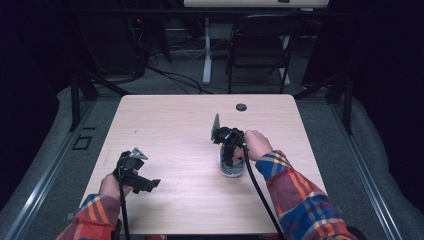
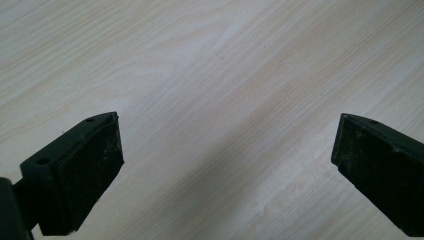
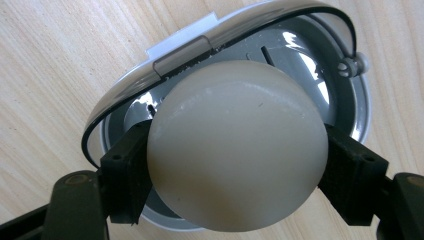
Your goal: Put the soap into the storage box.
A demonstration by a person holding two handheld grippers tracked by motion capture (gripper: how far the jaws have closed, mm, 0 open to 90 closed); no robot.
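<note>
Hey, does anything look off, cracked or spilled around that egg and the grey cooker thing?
Nothing stands out. The egg looks whole in the right gripper, over the open cooker, which sits flat on the table. No spill shows.

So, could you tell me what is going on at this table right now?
A person holds a gripper in each hand at a wooden table. The right gripper is shut on a pale egg and holds it just over an open, round grey egg cooker, whose clear lid is tipped back. The left gripper is open, with nothing between its jaws, over bare tabletop.
</note>
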